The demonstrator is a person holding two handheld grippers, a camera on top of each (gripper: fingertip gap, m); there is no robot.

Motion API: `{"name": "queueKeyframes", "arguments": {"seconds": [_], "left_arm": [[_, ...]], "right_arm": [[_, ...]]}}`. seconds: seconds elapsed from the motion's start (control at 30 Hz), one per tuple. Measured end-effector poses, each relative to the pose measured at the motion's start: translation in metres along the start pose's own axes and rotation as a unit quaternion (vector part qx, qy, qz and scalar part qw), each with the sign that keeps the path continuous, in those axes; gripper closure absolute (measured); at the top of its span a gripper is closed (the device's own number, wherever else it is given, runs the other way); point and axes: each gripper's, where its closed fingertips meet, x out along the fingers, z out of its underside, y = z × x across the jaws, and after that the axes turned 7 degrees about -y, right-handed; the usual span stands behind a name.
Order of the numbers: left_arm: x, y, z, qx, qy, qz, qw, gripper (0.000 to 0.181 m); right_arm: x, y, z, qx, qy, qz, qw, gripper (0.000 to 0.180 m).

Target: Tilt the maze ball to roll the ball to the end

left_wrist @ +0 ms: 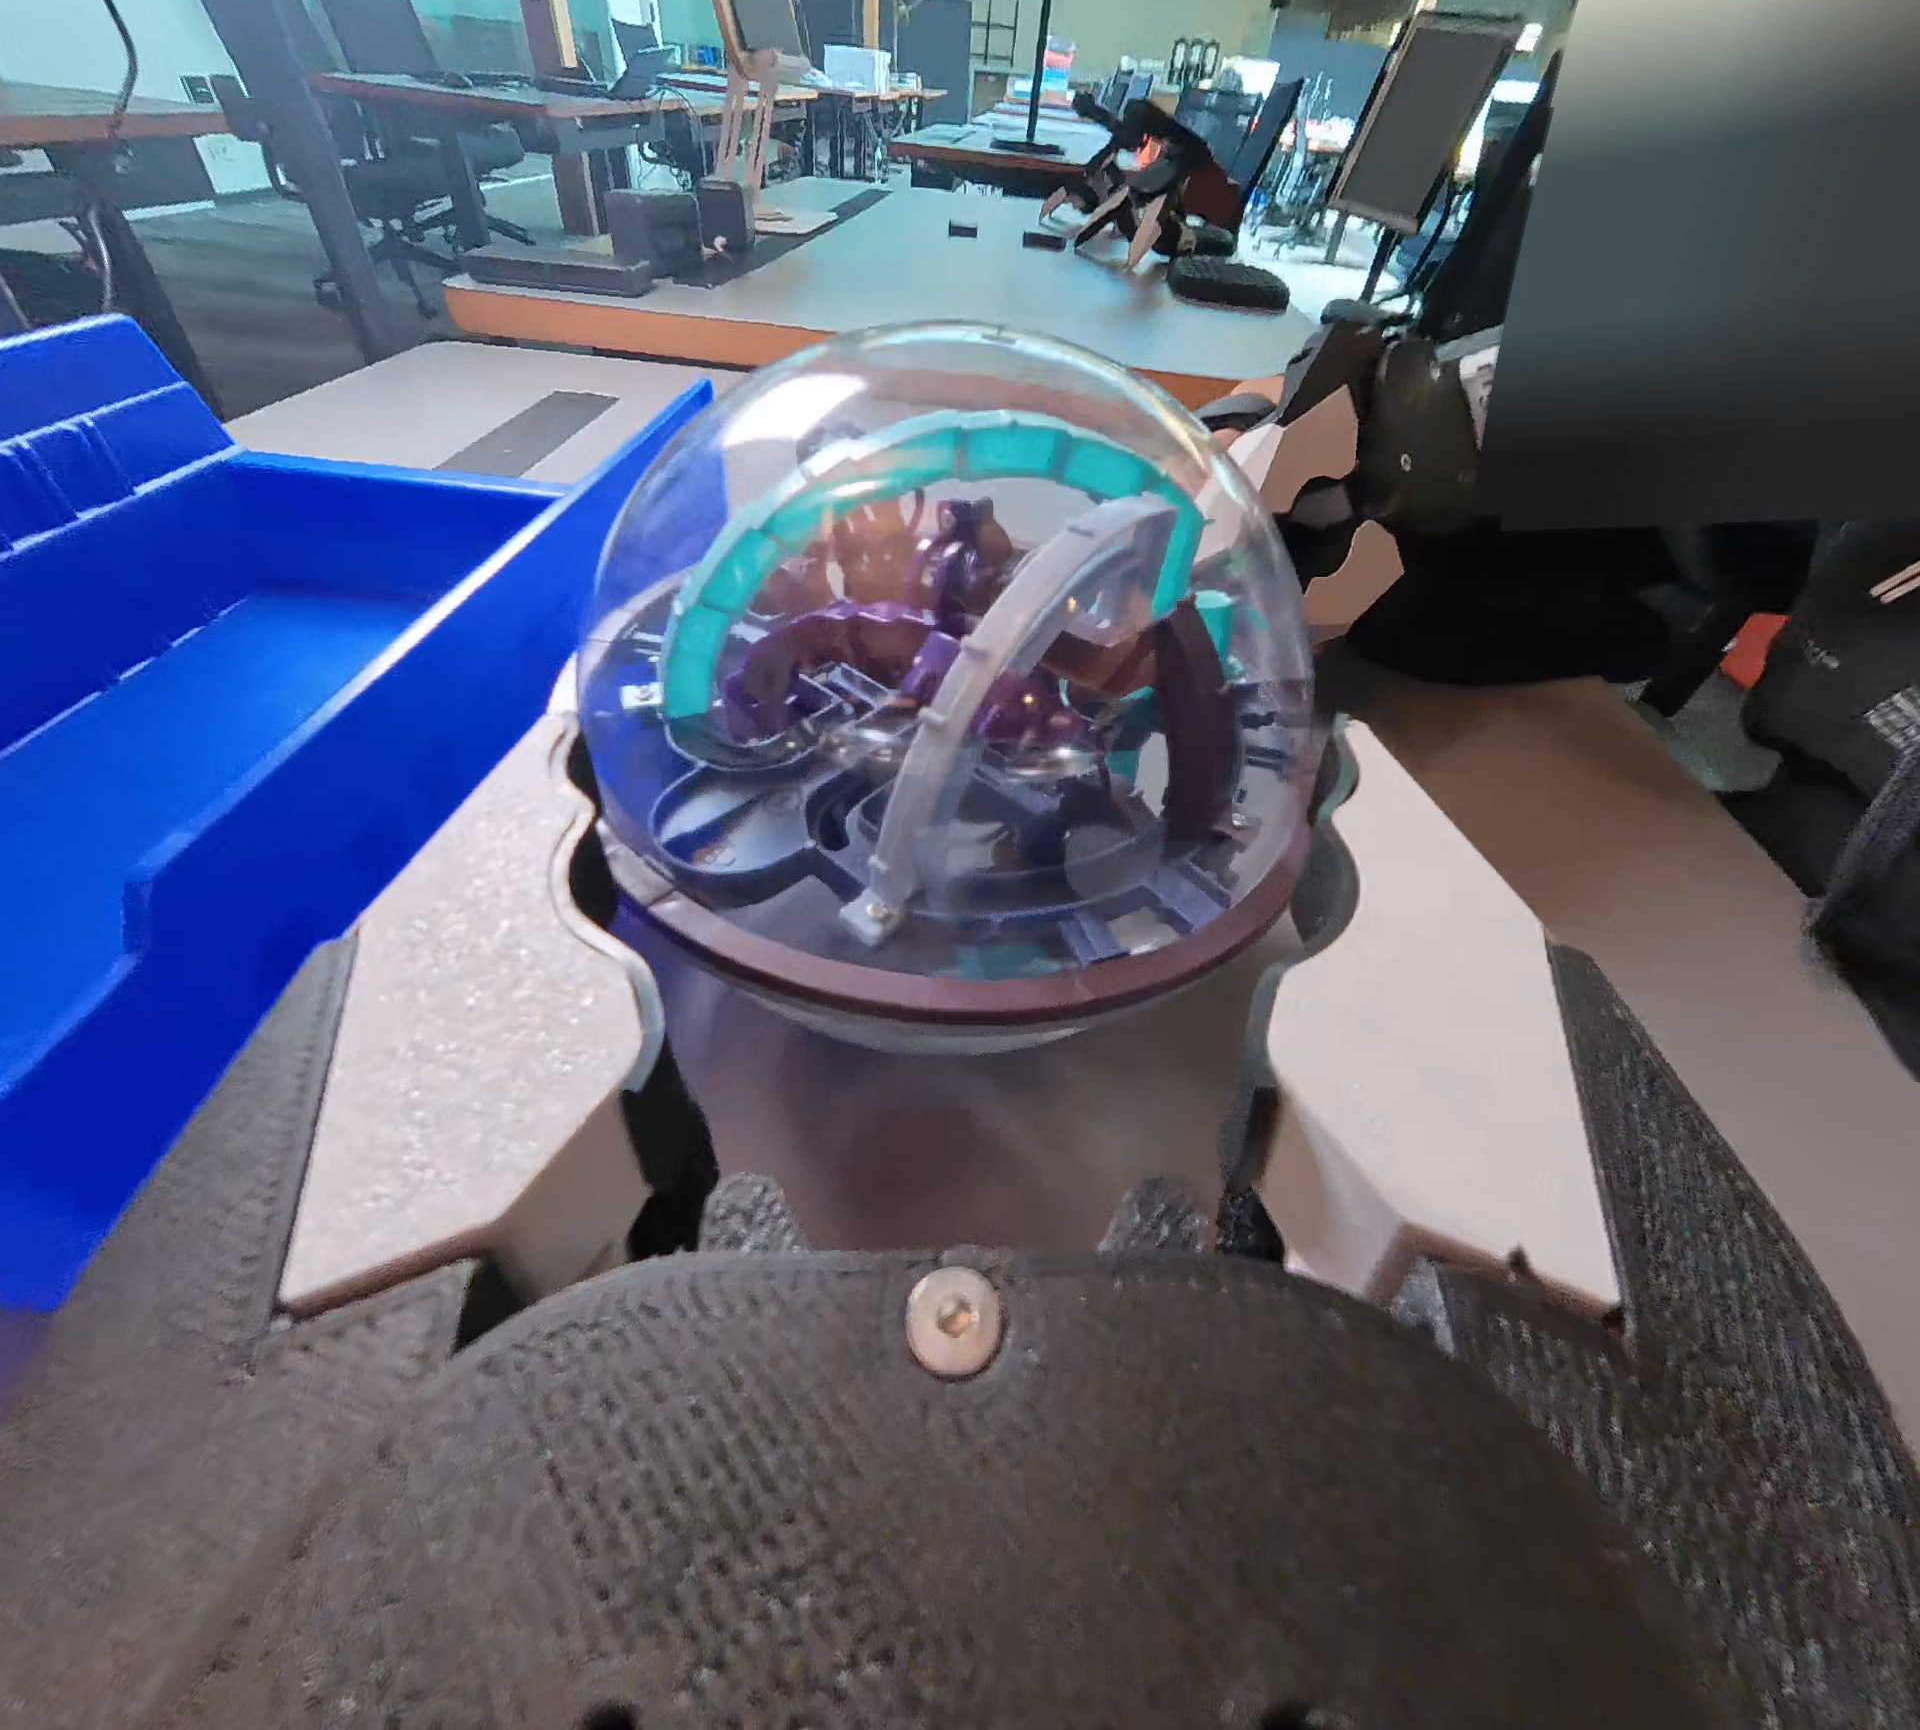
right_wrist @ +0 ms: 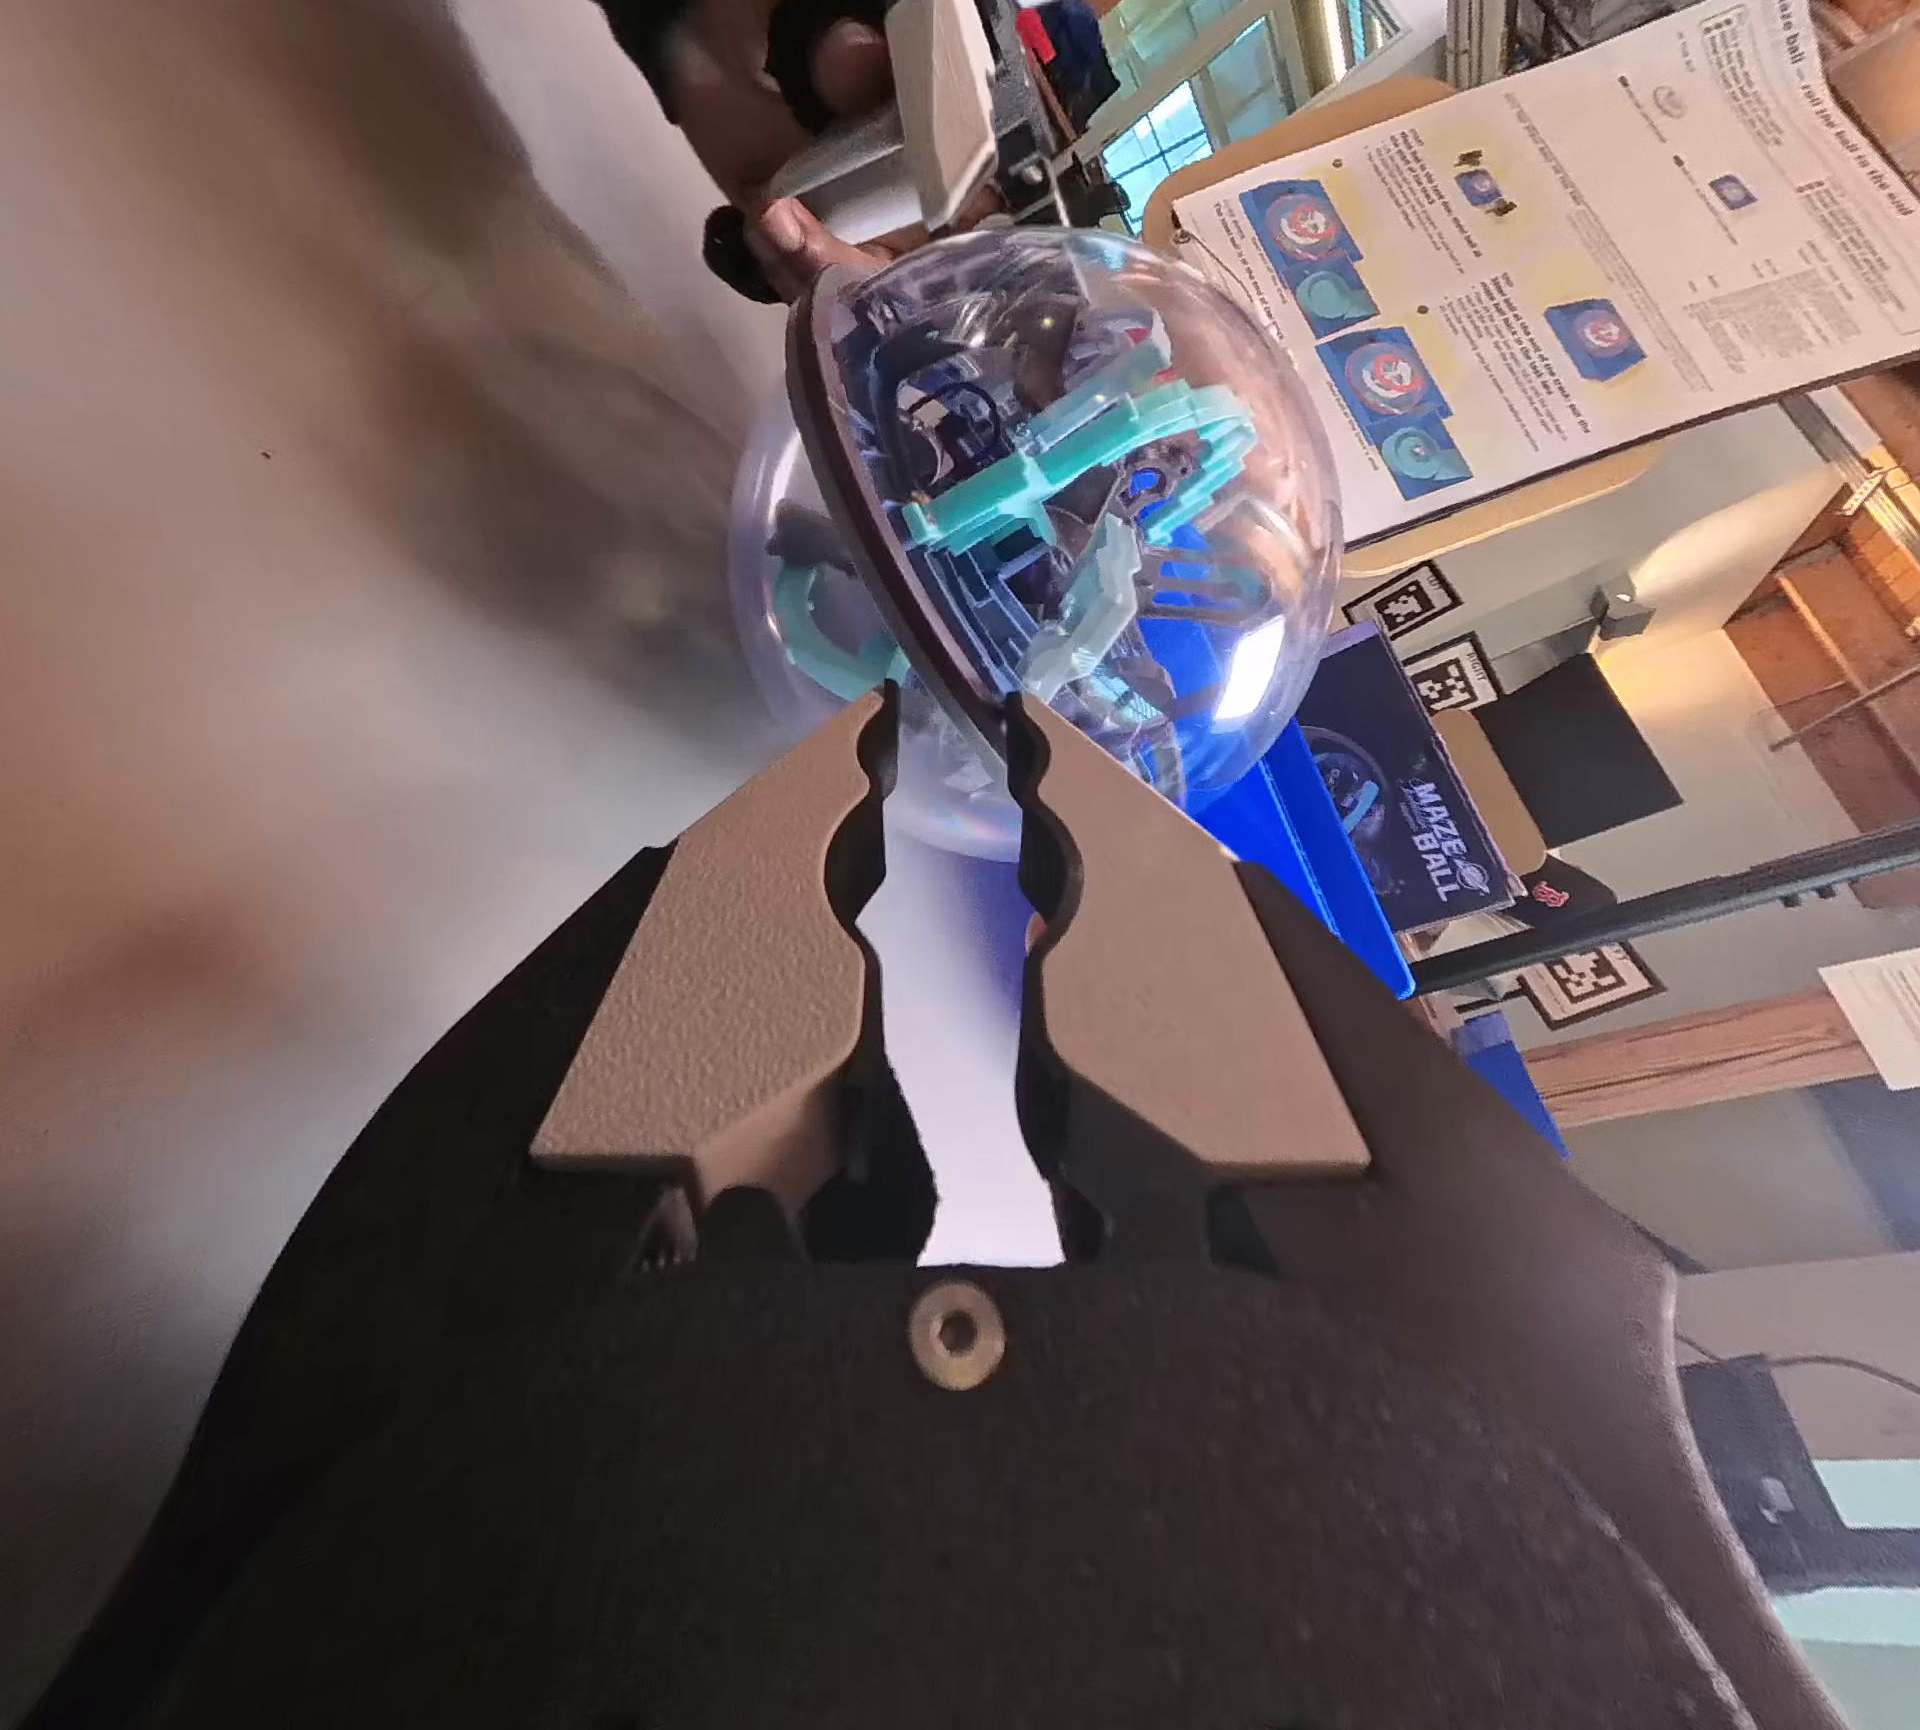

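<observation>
The maze ball (left_wrist: 951,693) is a clear sphere with teal, purple and grey tracks inside and a dark maroon rim around its middle. My left gripper (left_wrist: 956,735) has its tan fingers (left_wrist: 468,1005) spread wide against both sides of the sphere, holding it. My right gripper (right_wrist: 951,698) is nearly closed, and its tips pinch the maroon rim of the maze ball (right_wrist: 1039,517). It also shows in the left wrist view (left_wrist: 1320,475), against the ball's far right side. I cannot make out the small ball inside.
A blue plastic bin (left_wrist: 260,693) stands close on the ball's left. The grey table (left_wrist: 1507,797) lies below. A printed sheet on a board (right_wrist: 1558,257) and a dark blue box (right_wrist: 1392,797) stand behind the ball. A hand (right_wrist: 769,70) holds the left gripper.
</observation>
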Motion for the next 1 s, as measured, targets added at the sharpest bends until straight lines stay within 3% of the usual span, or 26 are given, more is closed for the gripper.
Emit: {"name": "queueKeyframes", "arguments": {"seconds": [0.1, 0.4, 1.0], "left_arm": [[-0.005, -0.005, 0.004, -0.029, 0.008, 0.010, 1.000, 0.054], [-0.011, -0.012, 0.015, -0.091, 0.011, 0.035, 0.995, 0.052], [-0.008, -0.010, 0.015, -0.095, 0.014, 0.036, 0.995, 0.053]], "right_arm": [[0.002, 0.005, 0.001, 0.002, 0.000, 0.014, 1.000, 0.161], [0.010, 0.021, -0.011, 0.076, 0.050, 0.015, 0.996, 0.164], [0.007, 0.021, -0.010, 0.086, 0.057, 0.013, 0.995, 0.163]]}}
